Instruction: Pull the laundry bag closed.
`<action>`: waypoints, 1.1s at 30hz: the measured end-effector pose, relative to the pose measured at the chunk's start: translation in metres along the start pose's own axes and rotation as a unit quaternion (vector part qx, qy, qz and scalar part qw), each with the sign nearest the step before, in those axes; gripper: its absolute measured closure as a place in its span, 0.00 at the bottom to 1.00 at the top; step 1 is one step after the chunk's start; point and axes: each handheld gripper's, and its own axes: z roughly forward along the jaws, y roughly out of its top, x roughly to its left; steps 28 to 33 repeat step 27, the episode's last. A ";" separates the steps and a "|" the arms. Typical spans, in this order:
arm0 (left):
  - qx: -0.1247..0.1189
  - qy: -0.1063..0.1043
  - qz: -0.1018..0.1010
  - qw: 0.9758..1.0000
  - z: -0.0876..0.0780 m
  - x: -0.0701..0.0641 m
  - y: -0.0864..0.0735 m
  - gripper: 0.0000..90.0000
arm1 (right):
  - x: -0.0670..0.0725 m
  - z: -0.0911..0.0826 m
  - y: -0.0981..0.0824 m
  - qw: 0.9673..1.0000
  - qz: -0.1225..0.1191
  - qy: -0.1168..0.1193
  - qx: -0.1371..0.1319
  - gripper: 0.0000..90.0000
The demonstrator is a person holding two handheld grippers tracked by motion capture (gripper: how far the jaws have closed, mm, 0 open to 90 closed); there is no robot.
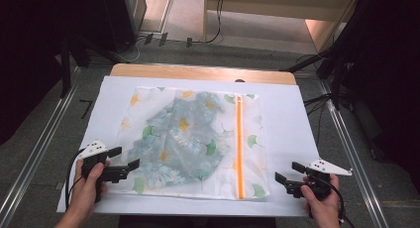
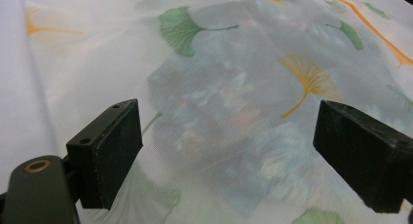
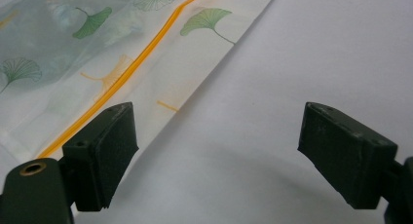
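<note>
A dim room with grey carpet and dark stands on both sides surrounds a wooden desk (image 1: 203, 72), most of it covered by a white sheet (image 1: 292, 124). Flat in the middle of that sheet lies a translucent mesh laundry bag (image 1: 193, 139) printed with green and orange ginkgo leaves. An orange zipper (image 1: 239, 148) runs along its right side from the far edge to the near one. Through the mesh shows a bluish patterned cloth (image 1: 183, 139), bunched loosely and filling the bag's centre and left half.

The person's left hand (image 1: 89, 183) holds the left tongs (image 1: 126, 157) at the near left corner of the bag. Its jaws stand apart and point in towards the bag, the tips over the bag's edge. In the left gripper view the left tongs (image 2: 229, 151) hang just above the mesh with nothing clamped between the jaws, and the dark folded cloth (image 2: 219, 131) lies under the fabric right ahead of them.

The right hand (image 1: 322, 198) holds the right tongs (image 1: 288, 172) near the bag's near right corner, just beside it and over bare white sheet. These jaws are spread wide too, gripping nothing. In the right gripper view the right tongs (image 3: 216, 151) frame plain sheet (image 3: 302, 63), with the bag's hem and the orange zipper (image 3: 122, 73) running off to the left of the left-hand jaw.
</note>
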 end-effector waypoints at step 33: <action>-0.012 0.037 -0.007 0.999 -0.021 0.015 -0.005 0.15 | 0.001 -0.014 -0.011 1.000 0.003 0.007 0.003 0.16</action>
